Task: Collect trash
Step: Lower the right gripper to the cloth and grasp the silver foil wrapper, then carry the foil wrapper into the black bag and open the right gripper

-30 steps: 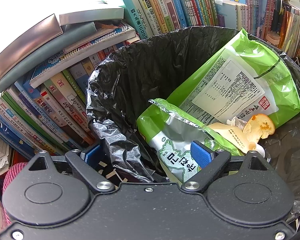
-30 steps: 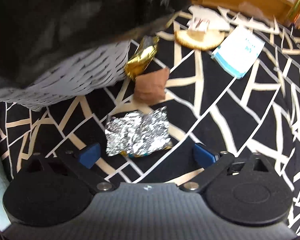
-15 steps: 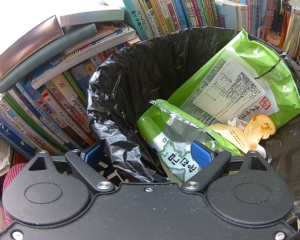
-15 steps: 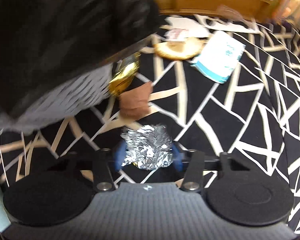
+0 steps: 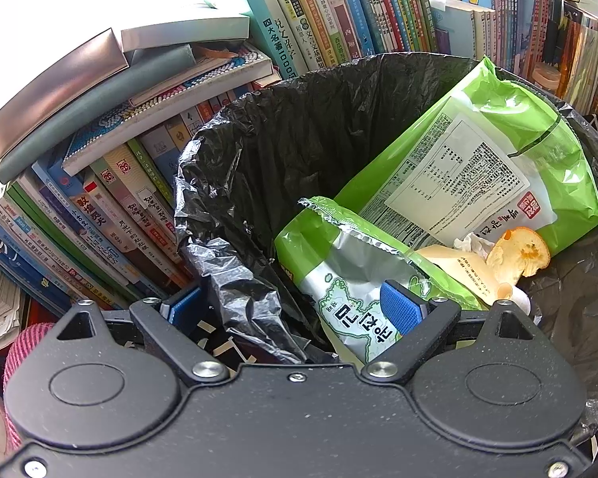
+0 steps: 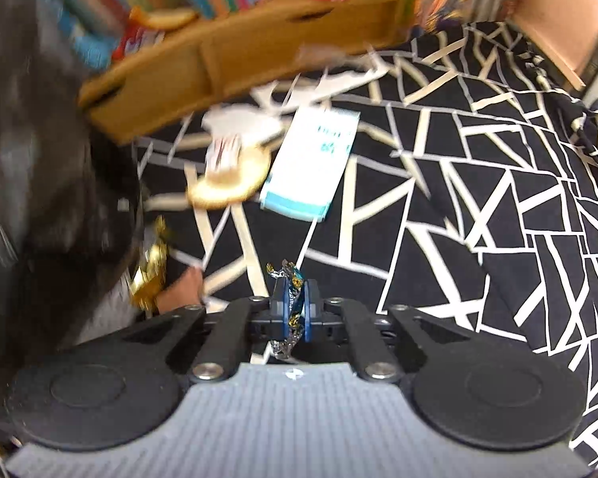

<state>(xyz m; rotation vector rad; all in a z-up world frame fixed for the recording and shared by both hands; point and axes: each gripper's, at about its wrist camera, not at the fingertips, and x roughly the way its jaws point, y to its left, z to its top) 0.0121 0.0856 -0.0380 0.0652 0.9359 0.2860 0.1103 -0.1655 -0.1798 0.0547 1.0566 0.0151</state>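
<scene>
Foil wrapper (image 6: 290, 298) – light, crushable, slippery; right gripper (image 6: 295, 302) closing, pinching mid-fold. Left gripper (image 5: 295, 302) wide, straddling bin liner (image 5: 239, 279) rim.

The right gripper (image 6: 295, 304) is closing its jaws on a crumpled silver foil wrapper (image 6: 287, 279), which is sticking out above and below the blue pads (image 6: 306, 306). Beneath it, a black cloth with cream lines (image 6: 478, 207) is spreading across the frame. A gold wrapper (image 6: 149, 269) and a brown scrap (image 6: 179, 288) are lying at the left, just beside a black bin bag (image 6: 40, 199). Farther off, a round cracker (image 6: 229, 185) is carrying a small white piece, with a white-and-blue packet (image 6: 311, 167) just beside it. A wooden shelf (image 6: 235, 59) of blurred books is running along the top.
</scene>
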